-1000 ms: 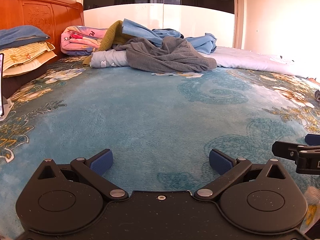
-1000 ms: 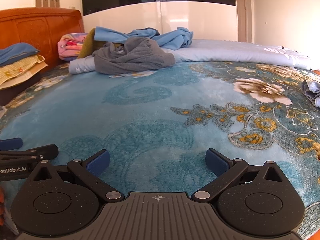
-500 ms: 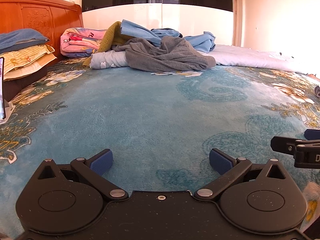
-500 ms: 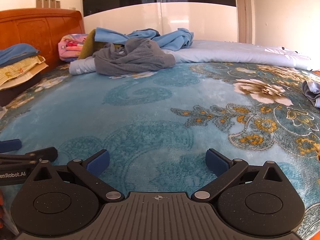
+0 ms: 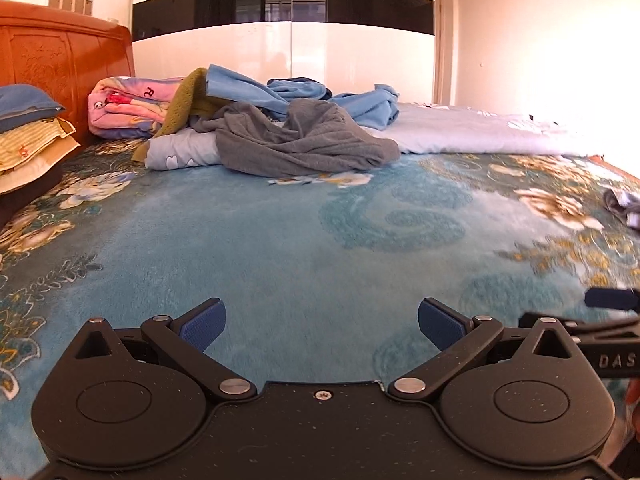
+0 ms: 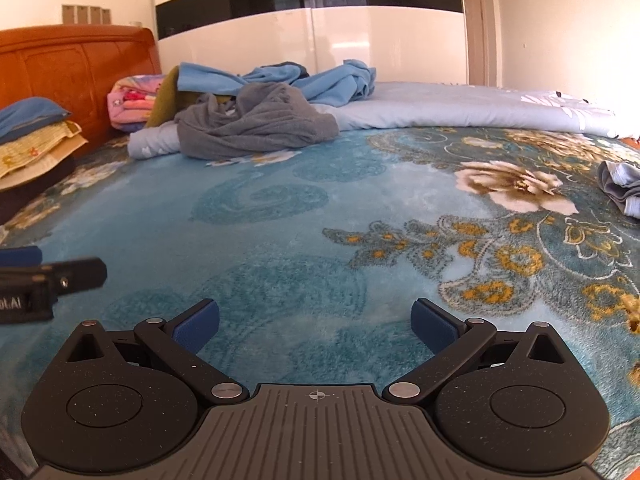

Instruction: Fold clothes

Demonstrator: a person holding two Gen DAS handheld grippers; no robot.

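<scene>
- Left wrist view: the left tongs [image 5: 319,325] hang just above the blue flowered blanket [image 5: 248,240], jaws spread wide with nothing between them.
- Far ahead of these tongs, well apart from them, lies the heap of clothes [image 5: 296,136]: a grey garment [image 5: 304,144] in front, blue ones [image 5: 280,92] behind it.
- Ahead and to the left stand a pile of pillows [image 5: 28,136] and a wooden headboard [image 5: 60,64].
- The right tongs [image 5: 612,300] show at the right edge, just beside.
- Right wrist view: the right tongs [image 6: 315,326] are likewise released, empty, low over the blanket [image 6: 280,248].
- The heap of clothes [image 6: 256,120] lies far ahead, somewhat left.
- A small grey cloth [image 6: 620,184] lies ahead at the far right.
- The left tongs [image 6: 48,276] poke in at the left edge.
</scene>
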